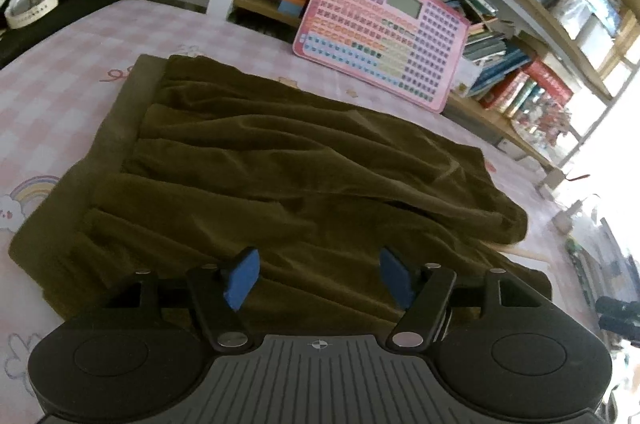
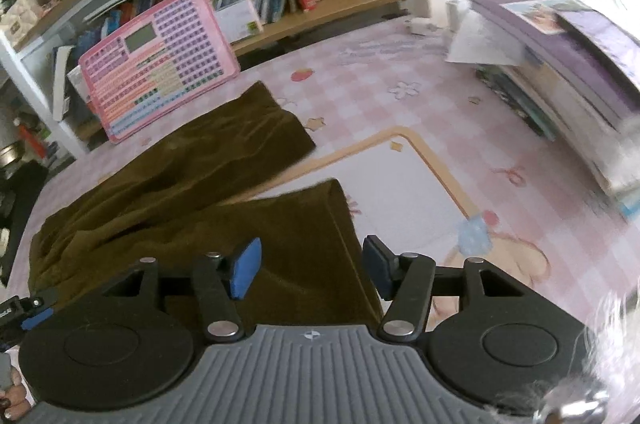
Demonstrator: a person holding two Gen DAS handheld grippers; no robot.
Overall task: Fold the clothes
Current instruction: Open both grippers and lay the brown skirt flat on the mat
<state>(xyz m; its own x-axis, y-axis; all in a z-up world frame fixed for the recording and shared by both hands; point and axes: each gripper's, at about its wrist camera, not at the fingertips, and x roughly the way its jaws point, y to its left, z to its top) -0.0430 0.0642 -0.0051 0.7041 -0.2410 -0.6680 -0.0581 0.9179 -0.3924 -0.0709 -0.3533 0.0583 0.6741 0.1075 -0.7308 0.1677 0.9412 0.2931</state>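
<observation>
While both hand-held grippers point(image 1: 318, 276) point(image 2: 312, 270) gape empty, the brown trousers point(image 1: 280, 160) stretch waistband-left, legs right.

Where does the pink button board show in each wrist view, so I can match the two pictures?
Left wrist view: the pink button board is in the upper middle, leaning against the bookshelf, beyond the brown garment.
Right wrist view: the board is in the upper left, leaning the same way, past the garment's far end.
Shared landmark: the pink checked cover under the garment.
</observation>
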